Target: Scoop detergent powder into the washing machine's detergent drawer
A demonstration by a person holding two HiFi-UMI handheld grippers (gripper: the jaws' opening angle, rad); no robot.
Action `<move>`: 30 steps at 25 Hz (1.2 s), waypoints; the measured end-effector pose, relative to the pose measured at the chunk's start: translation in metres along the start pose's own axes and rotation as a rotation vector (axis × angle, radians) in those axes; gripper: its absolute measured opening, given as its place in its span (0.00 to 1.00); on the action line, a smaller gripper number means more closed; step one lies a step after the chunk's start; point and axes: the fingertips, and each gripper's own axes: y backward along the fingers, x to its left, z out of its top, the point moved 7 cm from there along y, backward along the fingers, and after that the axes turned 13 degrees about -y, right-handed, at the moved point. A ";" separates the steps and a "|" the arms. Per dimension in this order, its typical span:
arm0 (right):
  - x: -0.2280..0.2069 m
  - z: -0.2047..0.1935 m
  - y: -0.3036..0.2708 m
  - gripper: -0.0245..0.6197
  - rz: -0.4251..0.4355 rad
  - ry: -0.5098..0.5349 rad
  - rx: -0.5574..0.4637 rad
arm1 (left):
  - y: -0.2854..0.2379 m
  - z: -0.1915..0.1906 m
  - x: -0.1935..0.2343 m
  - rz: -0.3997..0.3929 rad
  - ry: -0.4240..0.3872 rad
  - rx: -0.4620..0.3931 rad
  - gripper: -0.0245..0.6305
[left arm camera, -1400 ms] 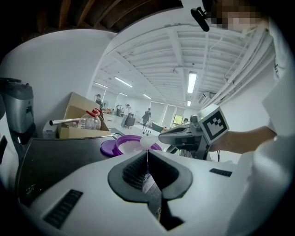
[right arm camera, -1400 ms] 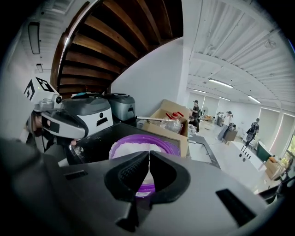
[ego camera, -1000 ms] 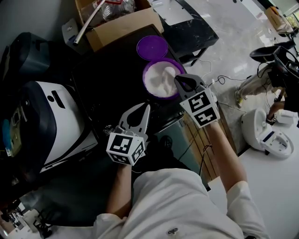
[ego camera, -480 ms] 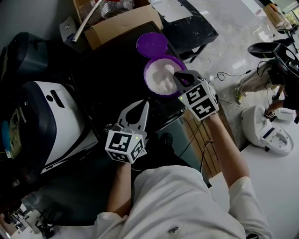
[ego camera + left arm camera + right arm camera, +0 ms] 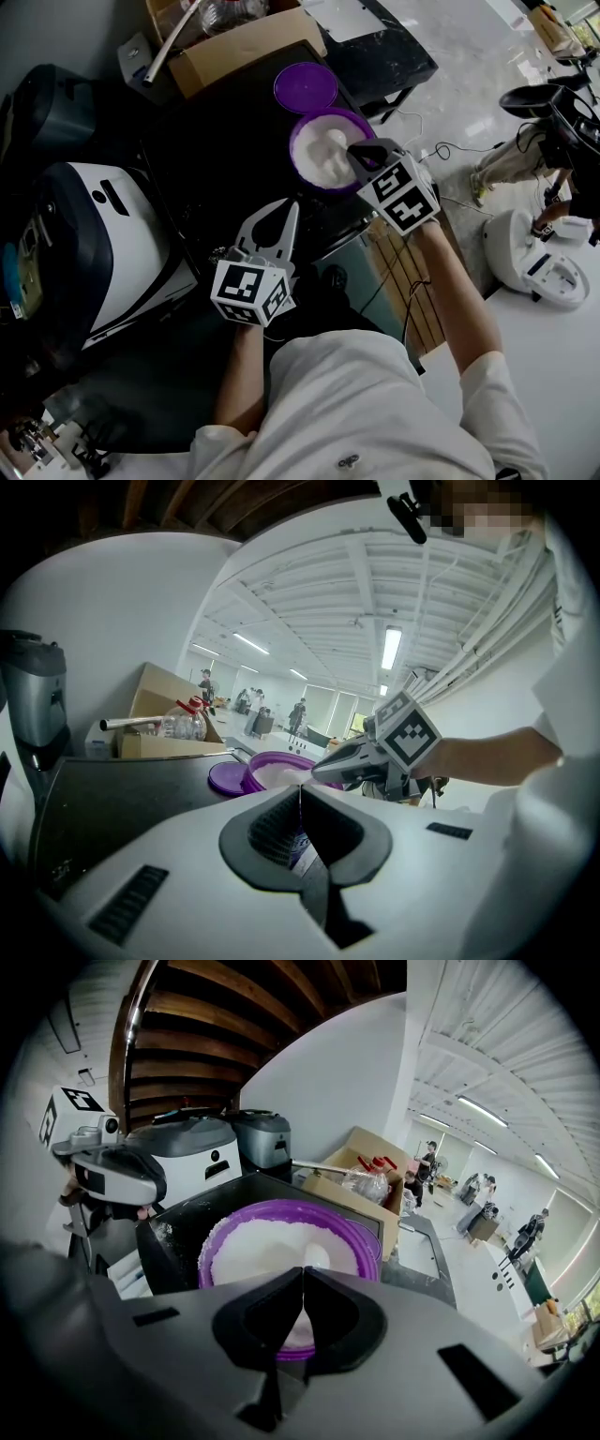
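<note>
- While the person leans over the black top (image 5: pixel 211 159), the head view shows the left gripper (image 5: pixel 290 212) hovering low over that surface, well short of the purple tub (image 5: pixel 293 148). The right gripper (image 5: pixel 357 153) reaches over the tub's near rim.
- White powder (image 5: pixel 323 155) nearly fills the tub. A purple lid (image 5: pixel 305 87) lies flat just behind it, and a cardboard box (image 5: pixel 253 42) stands beyond that at the far edge.
- A white-and-dark appliance (image 5: pixel 112 234) sits off to the left of the black top.
- From the left gripper view, its jaws are pressed together at the tips. A scrap of blue-and-white print shows through the gap behind them, and I can't tell what it is.
- Across from it in that view, the right gripper points its nose down at the tub, with the lid touching the tub's left side. A plastic bottle (image 5: pixel 184 722) lies in the box behind.
- From the right gripper view, the jaws meet in a thin seam right above the powder. The rounded bowl of a small white scoop (image 5: pixel 317 1256) sits on the powder just past the tips, so they look pinched on its handle.
- Loose white dust speckles the black top at the tub's left edge.
</note>
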 end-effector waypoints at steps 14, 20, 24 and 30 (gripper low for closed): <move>0.008 -0.002 -0.007 0.05 0.090 -0.007 0.108 | 0.002 -0.001 0.002 0.003 0.002 -0.001 0.07; 0.011 -0.003 -0.006 0.05 0.120 0.009 0.135 | 0.003 -0.001 0.001 0.009 0.005 -0.006 0.07; 0.015 -0.002 -0.007 0.05 0.140 0.015 0.149 | 0.004 -0.001 0.002 0.012 0.008 -0.005 0.07; 0.017 -0.001 -0.008 0.05 0.162 0.023 0.143 | 0.006 -0.001 0.003 0.014 0.009 -0.007 0.07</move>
